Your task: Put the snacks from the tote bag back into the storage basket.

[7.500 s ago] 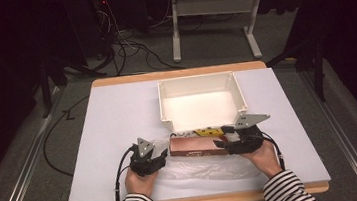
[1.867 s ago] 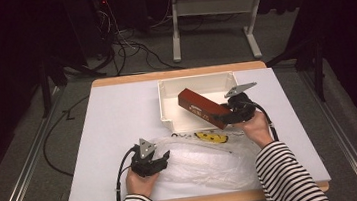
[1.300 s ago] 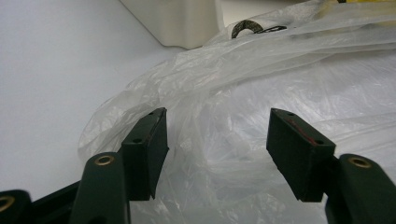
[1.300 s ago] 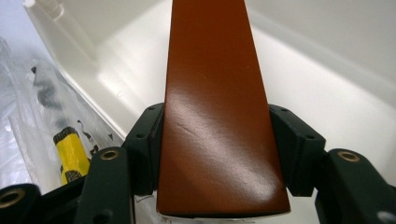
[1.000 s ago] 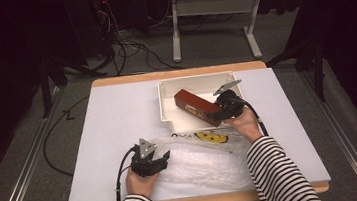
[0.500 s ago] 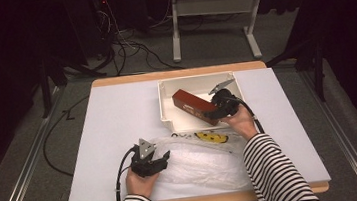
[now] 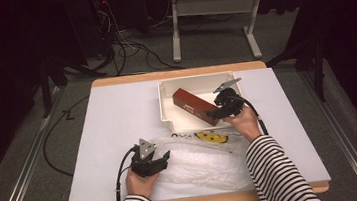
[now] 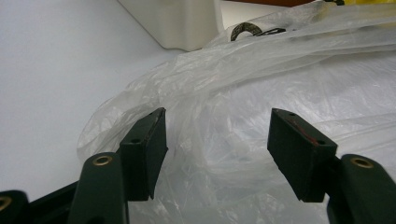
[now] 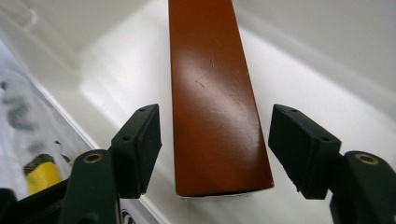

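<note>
A long red-brown box lies slanted inside the white bin. My right gripper is at the box's near end; its jaws have just been opening. In the right gripper view the box runs between the pads with a gap on each side, so the right gripper is open. My left gripper rests at the left end of a crumpled clear plastic bag. In the left gripper view the left gripper is open, with the bag bulging between the jaws.
The bin stands at the back middle of the white table cover. The bag carries a yellow and black print near the bin's front wall. Bare cover lies to the left and right. Cables and a table frame are on the floor beyond.
The right hand lowered the box from above the bin's right side down into the bin, and its grip on the box has let go. The left hand stayed put.
</note>
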The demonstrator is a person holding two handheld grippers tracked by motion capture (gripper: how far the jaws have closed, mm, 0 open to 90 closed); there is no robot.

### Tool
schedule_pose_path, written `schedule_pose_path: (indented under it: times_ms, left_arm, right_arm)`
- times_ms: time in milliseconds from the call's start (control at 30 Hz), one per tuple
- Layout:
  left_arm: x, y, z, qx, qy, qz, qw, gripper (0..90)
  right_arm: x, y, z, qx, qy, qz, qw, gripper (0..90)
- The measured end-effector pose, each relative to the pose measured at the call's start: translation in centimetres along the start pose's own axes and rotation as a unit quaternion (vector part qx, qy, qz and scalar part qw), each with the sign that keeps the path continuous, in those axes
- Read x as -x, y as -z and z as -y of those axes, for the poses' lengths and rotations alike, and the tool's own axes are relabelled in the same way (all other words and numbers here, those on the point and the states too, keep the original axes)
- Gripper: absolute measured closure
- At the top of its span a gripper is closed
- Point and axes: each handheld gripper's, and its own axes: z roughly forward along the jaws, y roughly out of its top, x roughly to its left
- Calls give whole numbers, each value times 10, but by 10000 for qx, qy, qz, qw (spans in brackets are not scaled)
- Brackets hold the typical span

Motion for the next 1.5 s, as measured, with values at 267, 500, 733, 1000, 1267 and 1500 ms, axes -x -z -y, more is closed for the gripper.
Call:
schedule_pose_path:
  times_ms: [267,500,733,1000,1267,1500]
  left_arm:
    - [0,0,0,-10,10,-10,10000,381]
    - [0,-1,0,-23,3,-35,10000,381]
    - [0,-1,0,-17,44,-66,10000,382]
    - [0,0,0,-28,22,-68,10000,383]
    - [0,0,0,9,8,-44,10000,379]
    - [0,1,0,19,0,-52,10000,376]
  right_arm:
    - [-5,13,5,266,-125,-30,9996,479]
    - [-18,23,3,359,-94,-144,9992,666]
    - [-31,22,2,342,1,-216,9992,836]
    - [-35,10,10,173,-122,-272,9994,900]
    - [-47,1,6,30,73,-199,9998,900]
    - [-47,-12,5,-134,37,-106,9998,900]
